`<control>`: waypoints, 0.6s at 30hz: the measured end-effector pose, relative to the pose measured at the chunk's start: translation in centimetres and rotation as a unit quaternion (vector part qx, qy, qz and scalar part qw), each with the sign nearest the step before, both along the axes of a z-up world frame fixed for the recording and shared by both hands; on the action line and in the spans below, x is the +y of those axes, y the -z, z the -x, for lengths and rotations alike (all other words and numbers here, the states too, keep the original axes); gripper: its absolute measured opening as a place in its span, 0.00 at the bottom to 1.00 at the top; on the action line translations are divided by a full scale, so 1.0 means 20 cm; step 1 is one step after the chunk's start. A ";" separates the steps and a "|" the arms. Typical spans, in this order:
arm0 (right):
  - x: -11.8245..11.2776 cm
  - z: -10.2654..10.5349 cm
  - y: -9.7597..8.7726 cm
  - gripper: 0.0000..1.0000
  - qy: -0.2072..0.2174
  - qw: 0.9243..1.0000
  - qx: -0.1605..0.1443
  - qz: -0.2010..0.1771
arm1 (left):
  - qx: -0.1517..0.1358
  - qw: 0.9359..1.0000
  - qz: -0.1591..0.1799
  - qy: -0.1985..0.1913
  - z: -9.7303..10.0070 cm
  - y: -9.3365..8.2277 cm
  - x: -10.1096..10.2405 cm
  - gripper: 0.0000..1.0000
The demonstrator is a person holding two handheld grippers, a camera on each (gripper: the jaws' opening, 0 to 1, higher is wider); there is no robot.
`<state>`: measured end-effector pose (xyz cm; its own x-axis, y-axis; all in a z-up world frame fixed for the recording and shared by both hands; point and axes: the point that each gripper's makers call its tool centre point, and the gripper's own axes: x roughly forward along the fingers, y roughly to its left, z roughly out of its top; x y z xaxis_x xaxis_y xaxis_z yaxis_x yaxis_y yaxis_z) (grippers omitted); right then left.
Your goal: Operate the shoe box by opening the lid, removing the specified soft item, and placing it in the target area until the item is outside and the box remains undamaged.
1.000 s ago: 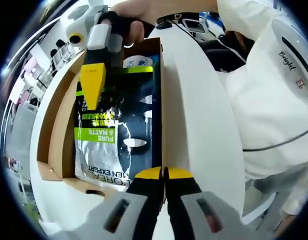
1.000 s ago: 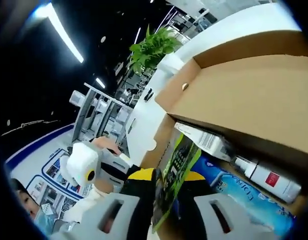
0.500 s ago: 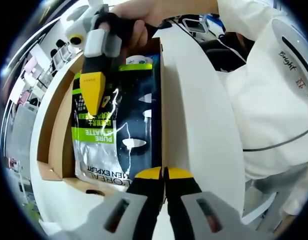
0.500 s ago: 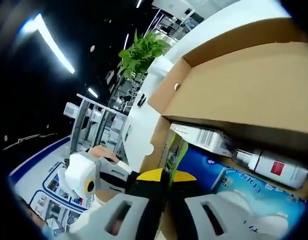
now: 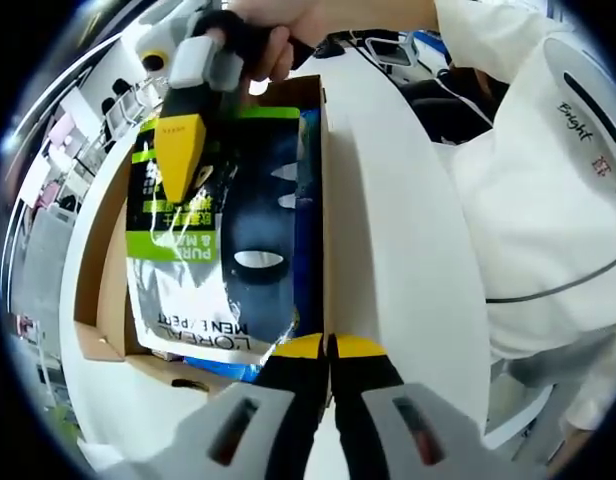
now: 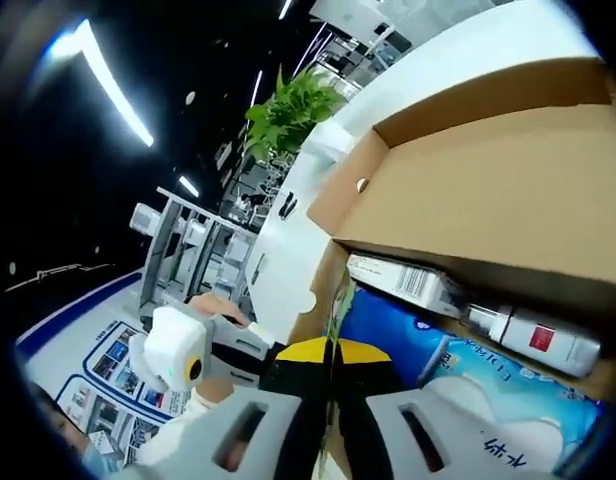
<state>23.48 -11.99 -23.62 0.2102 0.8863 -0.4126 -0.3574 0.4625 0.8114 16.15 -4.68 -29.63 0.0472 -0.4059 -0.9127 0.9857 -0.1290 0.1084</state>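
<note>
The shoe box (image 5: 98, 290) is white outside and brown inside. Its white lid (image 5: 398, 220) stands open on the right, and my left gripper (image 5: 328, 346) is shut on the lid's near edge. A person's hand brings my right gripper (image 5: 178, 160) in from the top left, shut on a black, silver and green face-mask pouch (image 5: 223, 250) that hangs tilted above the box. In the right gripper view the pouch (image 6: 335, 300) is edge-on between my shut jaws (image 6: 331, 350).
Inside the box lie a blue pack (image 6: 438, 375), a small white carton with a barcode (image 6: 403, 283) and a bottle with a red label (image 6: 533, 340). A potted plant (image 6: 288, 110) stands beyond the box. A person in a white top (image 5: 548, 200) stands close on the right.
The right gripper has lifted the pouch up and out from the box floor, toward the box's left wall. More of the blue pack beneath shows. The left gripper has stayed on the lid.
</note>
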 end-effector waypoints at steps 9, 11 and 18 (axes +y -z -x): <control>-0.08 0.07 -0.02 0.00 -0.003 1.000 0.002 -0.016 | 0.000 1.000 0.000 -0.001 0.00 0.00 0.00 0.01; -0.09 0.07 -0.04 0.00 -0.002 1.000 0.004 -0.024 | 0.000 1.000 0.000 -0.001 0.00 0.00 0.00 0.01; -0.12 0.09 -0.09 0.00 -0.001 0.999 -0.002 -0.039 | 0.002 1.000 0.001 -0.002 0.00 0.00 0.00 0.01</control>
<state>21.73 -14.43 -21.86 0.2100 0.9158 -0.3423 -0.3616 0.3981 0.8431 16.16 -4.68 -29.71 0.0463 -0.4083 -0.9117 0.9866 -0.1241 0.1057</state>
